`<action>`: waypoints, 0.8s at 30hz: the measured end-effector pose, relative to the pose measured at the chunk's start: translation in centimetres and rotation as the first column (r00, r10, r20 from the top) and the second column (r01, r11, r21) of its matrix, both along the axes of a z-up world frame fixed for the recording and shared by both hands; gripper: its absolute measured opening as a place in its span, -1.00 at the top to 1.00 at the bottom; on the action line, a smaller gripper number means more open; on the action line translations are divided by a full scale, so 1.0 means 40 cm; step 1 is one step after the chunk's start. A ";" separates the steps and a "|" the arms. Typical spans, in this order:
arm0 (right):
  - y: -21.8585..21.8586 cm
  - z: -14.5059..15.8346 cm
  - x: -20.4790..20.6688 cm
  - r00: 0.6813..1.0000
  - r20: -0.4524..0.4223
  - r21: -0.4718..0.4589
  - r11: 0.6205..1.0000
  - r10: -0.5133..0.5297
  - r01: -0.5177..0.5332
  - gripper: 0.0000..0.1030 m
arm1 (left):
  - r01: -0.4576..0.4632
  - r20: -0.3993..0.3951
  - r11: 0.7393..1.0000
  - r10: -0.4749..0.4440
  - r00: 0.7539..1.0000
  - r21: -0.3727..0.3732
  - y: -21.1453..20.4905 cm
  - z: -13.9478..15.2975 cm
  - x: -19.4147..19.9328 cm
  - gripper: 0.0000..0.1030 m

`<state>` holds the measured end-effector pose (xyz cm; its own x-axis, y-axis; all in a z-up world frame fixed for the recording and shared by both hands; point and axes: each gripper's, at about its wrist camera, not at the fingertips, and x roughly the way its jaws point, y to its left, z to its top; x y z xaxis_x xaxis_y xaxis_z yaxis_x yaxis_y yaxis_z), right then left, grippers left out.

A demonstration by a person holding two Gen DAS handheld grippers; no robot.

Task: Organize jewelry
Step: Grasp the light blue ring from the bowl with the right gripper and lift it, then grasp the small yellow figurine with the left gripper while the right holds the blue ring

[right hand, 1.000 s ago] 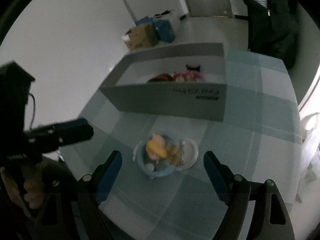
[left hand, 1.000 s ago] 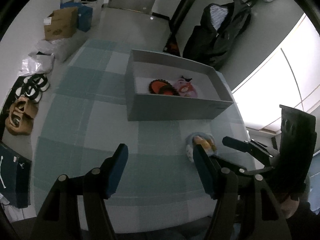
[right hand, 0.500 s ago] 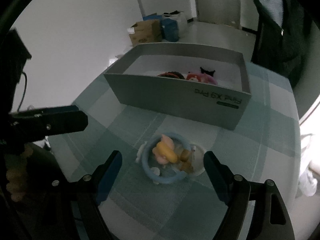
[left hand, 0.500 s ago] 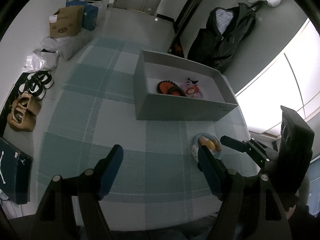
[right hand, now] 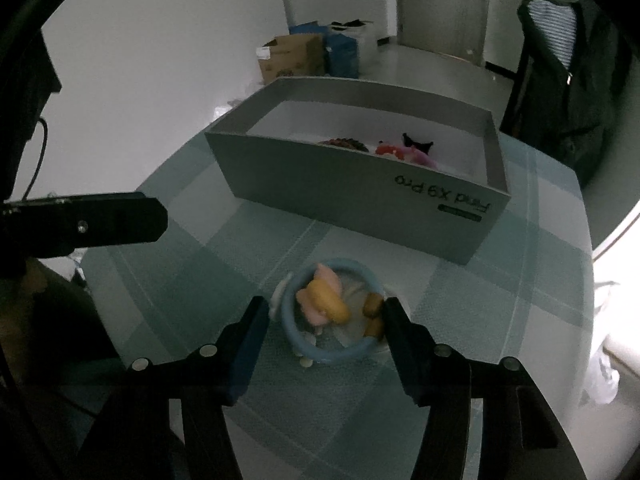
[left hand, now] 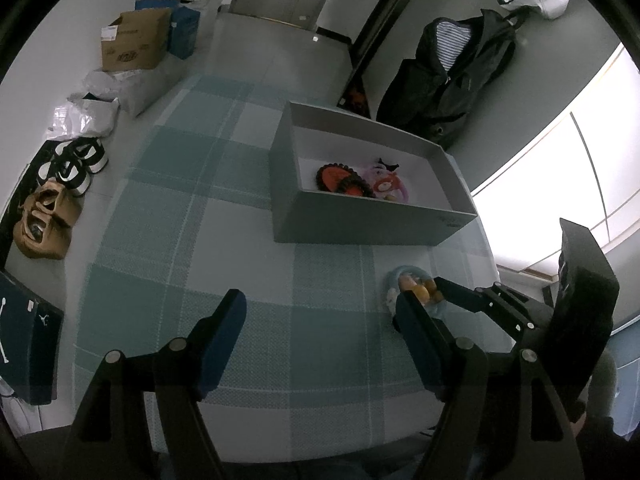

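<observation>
Grey box (right hand: 360, 196) beyond blue bangle (right hand: 332, 312); right tool (right hand: 324, 312) straddling.

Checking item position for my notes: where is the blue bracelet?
In the right wrist view, the blue bracelet lies on the checked tablecloth between the right gripper fingers, before the grey box.

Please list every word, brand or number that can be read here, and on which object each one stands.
"Find X9 Pro": on the near wall of the grey box, seen upside down in the right wrist view.
Small dark label under it: too small to read.
Logo print on the cardboard box on the floor: too blurred to read.
</observation>
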<state>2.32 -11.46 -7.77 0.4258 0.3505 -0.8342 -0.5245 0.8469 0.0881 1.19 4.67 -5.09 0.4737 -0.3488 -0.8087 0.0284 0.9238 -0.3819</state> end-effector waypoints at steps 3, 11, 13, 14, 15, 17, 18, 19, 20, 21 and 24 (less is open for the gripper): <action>-0.016 0.009 0.001 1.000 -0.016 0.053 0.998 -0.014 0.015 -0.11 | -0.001 -0.004 1.000 0.001 1.000 -0.001 0.001 -0.002 0.001 -0.43; -0.085 0.065 0.016 0.997 -0.032 0.228 0.971 -0.072 0.077 -0.11 | 0.001 -0.015 1.000 -0.001 1.000 -0.009 -0.001 -0.007 0.006 -0.43; -0.107 0.080 0.030 0.995 -0.037 0.265 0.960 -0.090 0.097 -0.11 | 0.009 -0.017 1.000 -0.009 1.000 -0.011 -0.007 -0.009 0.008 -0.43; -0.115 0.084 0.032 0.995 -0.037 0.272 0.957 -0.098 0.104 -0.11 | 0.015 -0.016 1.000 -0.015 1.000 -0.009 -0.013 -0.010 0.009 -0.43; -0.128 0.093 0.035 0.993 -0.033 0.284 0.952 -0.112 0.117 -0.11 | 0.023 -0.016 1.000 -0.023 1.000 -0.005 -0.021 -0.010 0.011 -0.43; -0.140 0.108 0.036 0.991 -0.026 0.298 0.945 -0.132 0.134 -0.11 | 0.041 -0.012 0.999 -0.041 0.999 0.001 -0.033 -0.010 0.011 -0.43; -0.148 0.115 0.036 0.990 -0.023 0.308 0.941 -0.143 0.143 -0.11 | 0.053 -0.011 0.999 -0.052 0.999 0.013 -0.043 -0.011 0.011 -0.43; -0.159 0.124 0.032 0.988 -0.019 0.318 0.935 -0.156 0.153 -0.11 | 0.060 -0.013 0.998 -0.060 0.998 0.021 -0.048 -0.012 0.012 -0.43; -0.167 0.130 0.033 0.986 -0.017 0.324 0.932 -0.165 0.161 -0.11 | 0.075 -0.018 0.997 -0.075 0.997 0.027 -0.059 -0.015 0.014 -0.43; -0.176 0.135 0.035 0.985 -0.016 0.330 0.929 -0.174 0.170 -0.11 | 0.089 -0.021 0.996 -0.088 0.996 0.027 -0.068 -0.018 0.015 -0.43; -0.202 0.145 0.041 0.980 -0.020 0.344 0.919 -0.197 0.192 -0.11 | 0.140 -0.022 0.990 -0.139 0.990 0.035 -0.103 -0.025 0.017 -0.43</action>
